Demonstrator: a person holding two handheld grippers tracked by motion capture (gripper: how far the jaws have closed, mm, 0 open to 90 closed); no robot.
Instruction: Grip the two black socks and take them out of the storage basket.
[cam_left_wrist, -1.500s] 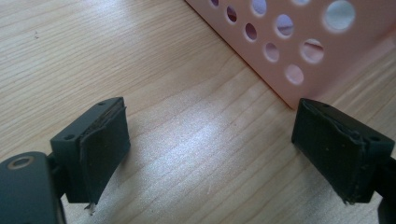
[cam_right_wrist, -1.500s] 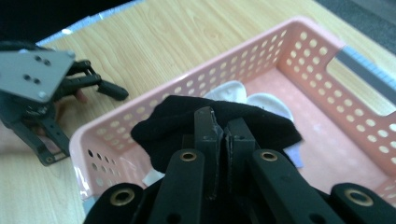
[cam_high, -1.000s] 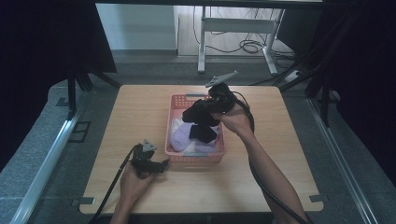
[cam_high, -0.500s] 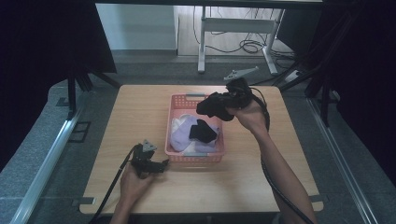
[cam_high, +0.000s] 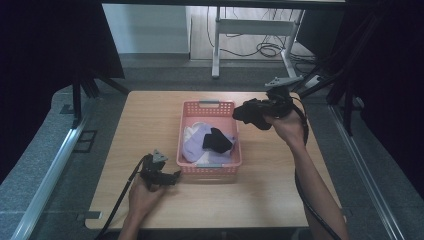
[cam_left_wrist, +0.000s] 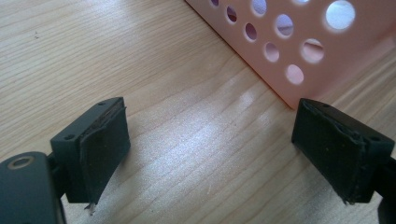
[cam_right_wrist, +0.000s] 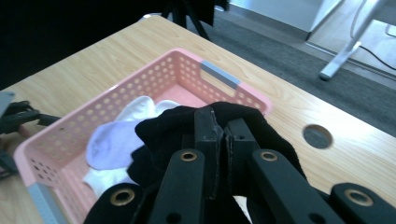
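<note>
Since half a second ago the right gripper (cam_high: 248, 113) has carried its black cloth (cam_high: 250, 114) from above the basket's far-right corner out past the right rim — it now hangs over bare table at about 2 o'clock from the basket centre. The left gripper (cam_high: 172, 177) has not shifted.

Right gripper: jaws pressed together, pinching the black cloth (cam_right_wrist: 243, 126), which bunches around and ahead of the jaws in the right gripper view. A second black piece (cam_high: 218, 140) lies in the pink basket (cam_high: 210, 105) on top of pale lilac and white cloth (cam_high: 192, 145).

Left gripper: jaws spread wide, nothing between them, low over the wooden table (cam_left_wrist: 140, 60). In the left gripper view the perforated basket wall (cam_left_wrist: 299, 51) sits just beyond the jaw on that view's right, close but apart as far as I can tell.

Edges and room — the basket stands near the table's middle, long axis running 12 to 6 o'clock. Open wood on both sides, widest at 9 o'clock. A round cable hole (cam_right_wrist: 317, 136) marks the tabletop beyond the basket in the right gripper view. The right gripper is near the table's far-right corner; the left hand (cam_high: 142, 197) is near the 6 o'clock edge. Dark floor surrounds the table.
</note>
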